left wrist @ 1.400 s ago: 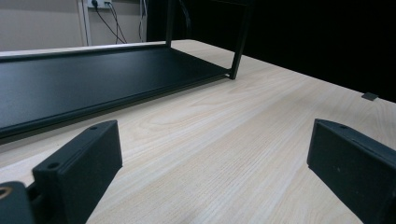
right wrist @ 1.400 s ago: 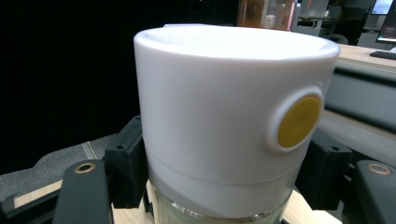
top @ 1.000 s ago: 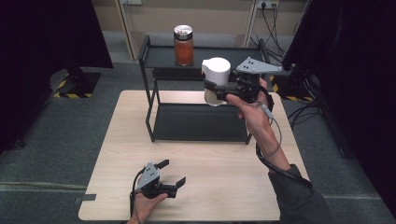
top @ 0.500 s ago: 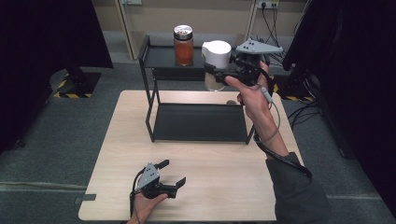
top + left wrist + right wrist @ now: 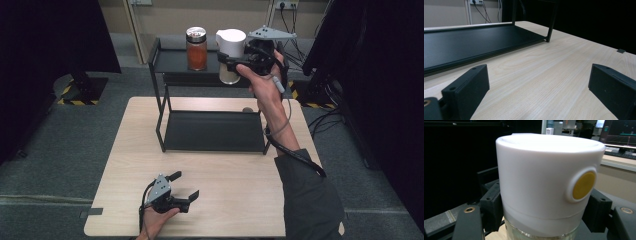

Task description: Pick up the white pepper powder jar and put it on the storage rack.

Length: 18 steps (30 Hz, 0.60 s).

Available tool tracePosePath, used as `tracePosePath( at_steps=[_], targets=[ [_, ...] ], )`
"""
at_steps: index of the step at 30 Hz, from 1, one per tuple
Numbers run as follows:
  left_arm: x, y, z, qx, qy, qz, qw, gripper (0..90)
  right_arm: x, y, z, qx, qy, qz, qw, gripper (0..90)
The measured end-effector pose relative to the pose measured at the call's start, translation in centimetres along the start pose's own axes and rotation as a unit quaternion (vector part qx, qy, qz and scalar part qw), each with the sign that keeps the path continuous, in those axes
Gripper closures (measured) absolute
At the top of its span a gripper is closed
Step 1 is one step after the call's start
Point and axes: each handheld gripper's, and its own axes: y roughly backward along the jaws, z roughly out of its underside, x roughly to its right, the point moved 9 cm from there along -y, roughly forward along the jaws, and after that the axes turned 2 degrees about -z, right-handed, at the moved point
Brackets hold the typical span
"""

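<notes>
spice jar [image 5: 196, 48] on rack [image 5: 170, 61], canister [image 5: 230, 50] beside

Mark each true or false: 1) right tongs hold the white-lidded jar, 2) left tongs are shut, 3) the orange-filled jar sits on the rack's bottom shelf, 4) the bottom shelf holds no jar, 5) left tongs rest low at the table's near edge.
1. The right tongs hold the white-lidded jar. True; the jaws clamp it just under the lid.
2. The left tongs are shut. False; the jaws stand wide apart with nothing between them.
3. The orange-filled jar sits on the bottom shelf. False; it stands on the top shelf of the rack.
4. The bottom shelf holds no jar. True.
5. The left tongs rest low at the near edge of the table. True.
</notes>
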Motion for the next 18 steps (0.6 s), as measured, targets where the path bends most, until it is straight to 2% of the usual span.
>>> tracePosePath(
  at_steps=[8,18],
  targets=[
    [0.1,0.0,0.0,-0.001,-0.002,0.003,1.0000,2.6,0.3,-1.5,-0.8,-0.006,0.004,0.025,0.9997,30.7],
    [0.2,0.1,0.0,0.000,-0.003,0.005,1.0000,2.6,0.8,-3.5,-0.6,-0.009,-0.001,0.047,0.9989,30.7]
  ],
)
